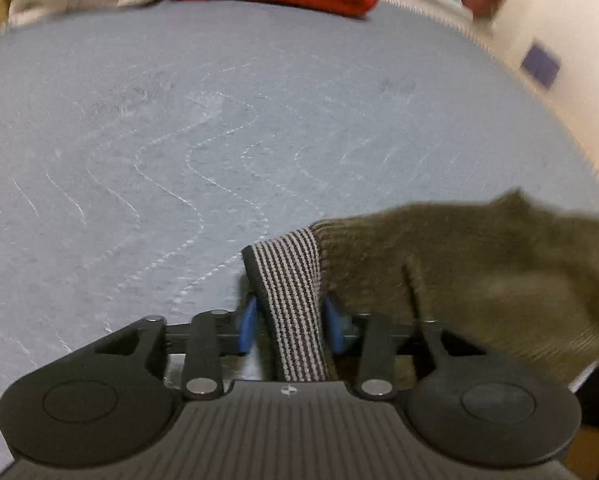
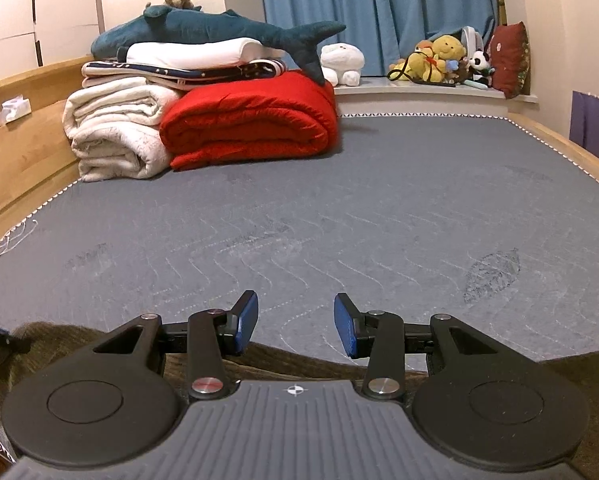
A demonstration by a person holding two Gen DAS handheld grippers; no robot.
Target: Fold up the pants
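At the bottom centre of the left wrist view, the left gripper (image 1: 289,326) has the striped waistband (image 1: 295,300) of the olive-brown pants (image 1: 479,280) running up between its blue pads (image 1: 248,326); a sliver of space shows on each side of the band, so the pads look to stand slightly off it rather than pinching it, though blur makes this hard to settle. The bulk of the pants bunches toward the lower right of that frame, smeared by motion. In the right wrist view, the right gripper (image 2: 296,326) at bottom centre stands parted with nothing between its pads; the pants (image 2: 59,344) lie beneath and behind it along the bottom edge, partly hidden by the gripper body. Beyond both grippers stretches the grey mattress (image 2: 339,200), bare through the middle of the frame. Farther back, upper left, sit a red quilt (image 2: 251,124) and a white blanket (image 2: 115,136). The risk, as I judge it, is that the waistband slips out of the loose left jaws, letting the cloth collapse into a heap; with the right gripper empty, nothing else would hold the garment taut for a clean fold.
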